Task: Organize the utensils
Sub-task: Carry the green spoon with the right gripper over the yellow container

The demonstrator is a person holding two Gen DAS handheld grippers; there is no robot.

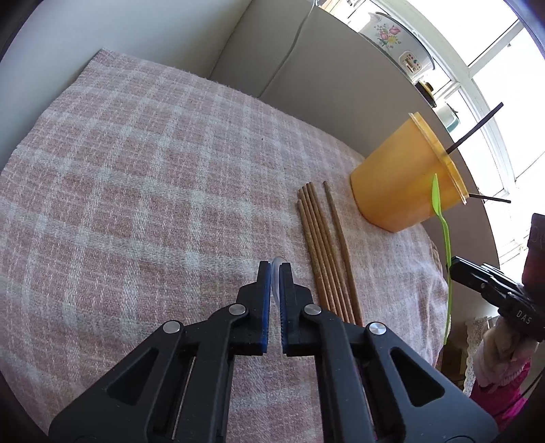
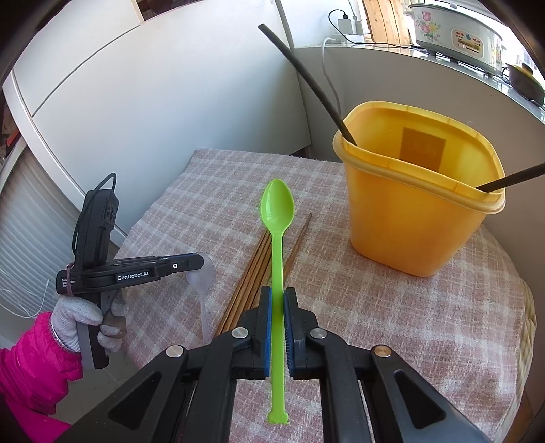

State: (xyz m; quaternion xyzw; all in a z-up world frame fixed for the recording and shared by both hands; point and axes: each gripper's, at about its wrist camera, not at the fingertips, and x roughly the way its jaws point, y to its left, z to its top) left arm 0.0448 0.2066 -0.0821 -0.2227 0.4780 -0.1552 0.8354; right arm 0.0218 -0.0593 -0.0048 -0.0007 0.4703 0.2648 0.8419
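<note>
My right gripper (image 2: 277, 294) is shut on a green plastic spoon (image 2: 277, 208), bowl forward, held above the cloth left of the yellow tub (image 2: 419, 218). The tub holds two dark chopsticks (image 2: 303, 78). My left gripper (image 1: 275, 269) is shut on a clear plastic spoon (image 1: 276, 262); in the right wrist view this spoon (image 2: 201, 279) hangs down from the left gripper (image 2: 199, 262). Several brown wooden chopsticks (image 1: 323, 252) lie on the cloth beside the tub (image 1: 402, 184), just right of my left gripper. The green spoon (image 1: 442, 231) and right gripper (image 1: 454, 264) show at the right edge.
A pink checked cloth (image 1: 136, 170) covers the small table. White cabinets (image 2: 136, 85) stand behind it. A floral cooker (image 2: 456, 30) sits on the counter to the right. The table edge drops off on the right (image 2: 524, 323).
</note>
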